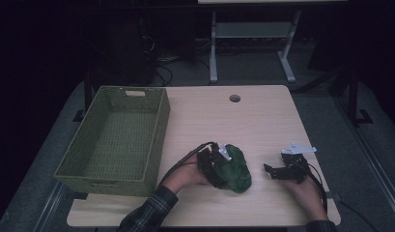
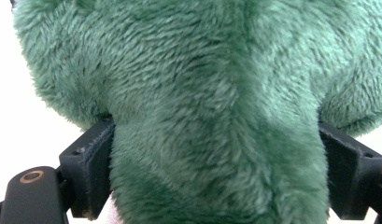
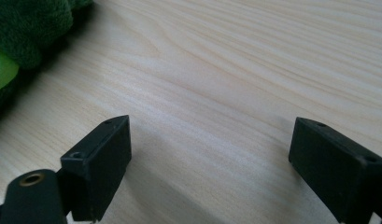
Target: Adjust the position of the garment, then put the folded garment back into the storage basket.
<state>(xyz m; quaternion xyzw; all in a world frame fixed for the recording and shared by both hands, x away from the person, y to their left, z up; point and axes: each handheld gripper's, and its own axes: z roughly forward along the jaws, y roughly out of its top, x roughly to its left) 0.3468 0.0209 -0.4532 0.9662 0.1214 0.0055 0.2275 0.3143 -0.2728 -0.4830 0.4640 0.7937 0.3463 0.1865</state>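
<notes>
Dim room, grey floor point(image 1: 253, 67), metal table frame point(image 1: 213, 48)

A green plush toy point(image 2: 212, 93) spreads across the frame from its top edge to the bottom. The left gripper point(image 2: 216, 177) has its two black jaws at lower left and lower right, pressed into the fur (the pile bulges over both), pinching a thick fold between them. Behind, the background is washed-out white.

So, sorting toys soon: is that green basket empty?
Empty: the high view shows the basket with only bare woven floor; the plush lies outside.
</notes>
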